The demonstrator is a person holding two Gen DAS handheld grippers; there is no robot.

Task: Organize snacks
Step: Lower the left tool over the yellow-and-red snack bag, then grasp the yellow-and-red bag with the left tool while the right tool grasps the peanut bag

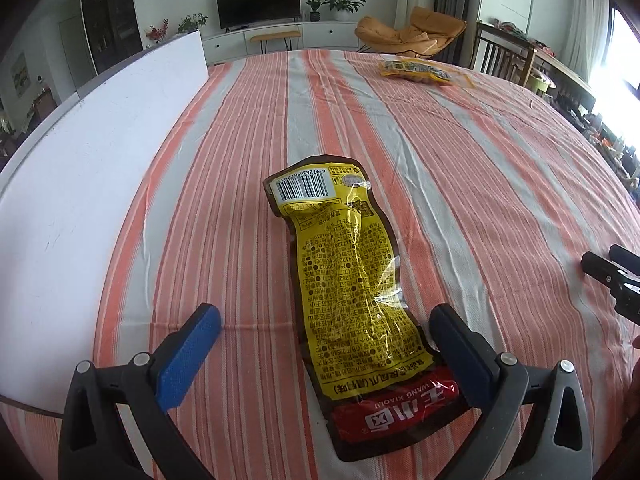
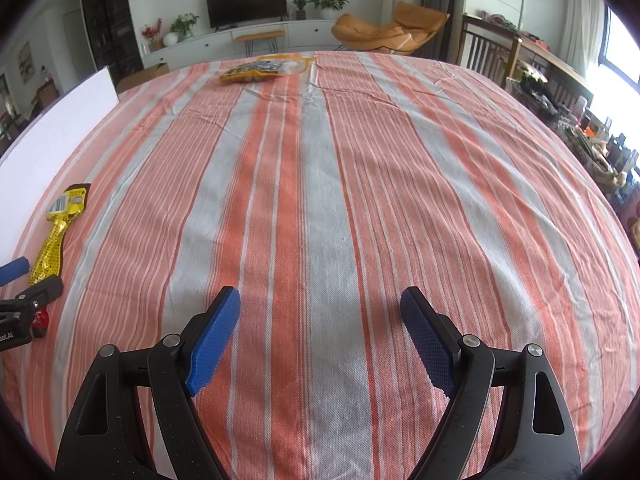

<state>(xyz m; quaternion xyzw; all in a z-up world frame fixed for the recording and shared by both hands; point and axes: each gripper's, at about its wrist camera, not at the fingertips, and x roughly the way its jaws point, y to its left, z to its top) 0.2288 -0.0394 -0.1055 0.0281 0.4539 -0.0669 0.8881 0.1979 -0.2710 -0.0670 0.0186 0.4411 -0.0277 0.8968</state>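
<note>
Yellow packet's [image 1: 348, 276] red end perhaps under tongs [image 1: 324, 344]

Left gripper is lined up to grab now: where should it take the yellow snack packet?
Take the yellow snack packet across its narrow width at the near red end, coming straight down. It lies flat, lengthwise, between the open left gripper's fingers.

You see a woven cloth tablecloth [image 1: 248, 184], matt and a little rough, with soft creases. In the centre of the left wrist frame, the yellow snack packet [image 1: 344, 276] is glossy plastic film, wrinkled and shining. At the top, the second snack bag [image 2: 264, 69] looks like shiny clear plastic. The left gripper [image 1: 326, 330] and right gripper [image 2: 320, 322] have matt black plastic arms, textured blue pads [image 2: 214, 344] and small metal pins. The white board [image 1: 80, 168] at left is smooth and matt.
</note>
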